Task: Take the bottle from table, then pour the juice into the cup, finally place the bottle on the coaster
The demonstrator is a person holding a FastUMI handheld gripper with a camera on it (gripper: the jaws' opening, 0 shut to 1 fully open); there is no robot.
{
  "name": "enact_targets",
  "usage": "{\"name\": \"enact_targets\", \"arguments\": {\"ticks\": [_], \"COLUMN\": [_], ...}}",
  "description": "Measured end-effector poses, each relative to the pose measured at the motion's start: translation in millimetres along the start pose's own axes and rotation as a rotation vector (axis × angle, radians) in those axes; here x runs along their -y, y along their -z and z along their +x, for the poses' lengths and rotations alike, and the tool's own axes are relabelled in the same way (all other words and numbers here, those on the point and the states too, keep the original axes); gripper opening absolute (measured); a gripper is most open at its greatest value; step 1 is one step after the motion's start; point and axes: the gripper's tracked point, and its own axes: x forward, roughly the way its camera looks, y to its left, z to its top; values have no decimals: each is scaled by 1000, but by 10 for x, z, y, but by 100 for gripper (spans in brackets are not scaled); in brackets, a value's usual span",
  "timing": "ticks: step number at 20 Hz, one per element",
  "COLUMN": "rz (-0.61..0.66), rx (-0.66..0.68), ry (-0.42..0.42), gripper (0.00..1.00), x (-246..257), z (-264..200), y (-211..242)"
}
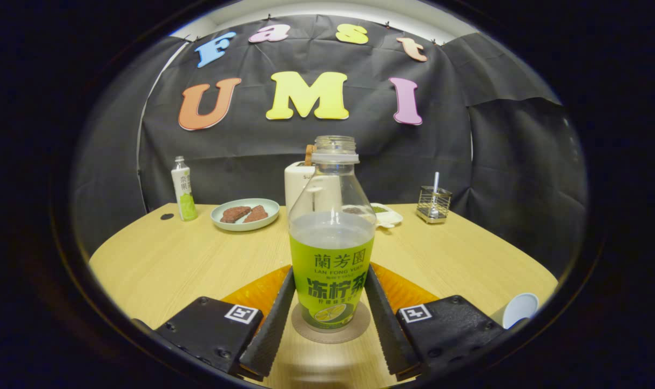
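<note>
Gripper (330, 324): screwed blocks with square markers, ribbed fingers (268, 335)

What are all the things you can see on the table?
Clear open plastic bottle with green label: one, between the fingers, standing on the coaster.
Round brown coaster: one, under it.
Orange mat: one, beneath the coaster.
White cup: one, right of the gripper.
Pale green plate: one, holding two brown pieces, beyond.
Small white-green bottle: one, far left.
White toaster: one, behind the bottle.
Wire holder: one, far right.
Gripper: one, fingers flanking the bottle; contact unclear.
</note>
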Motion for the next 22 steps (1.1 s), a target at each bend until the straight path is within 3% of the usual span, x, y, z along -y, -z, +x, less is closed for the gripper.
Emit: {"name": "enact_targets", "arguments": {"ticks": [4,11,22], "rz": [-10,-37,-46], "rx": [2,-7,60], "ry": [-1,2,2], "gripper": [83,100,100], "x": [18,24,156], "z": [-17,-66,-631], "y": [-12,-14,-212]}}
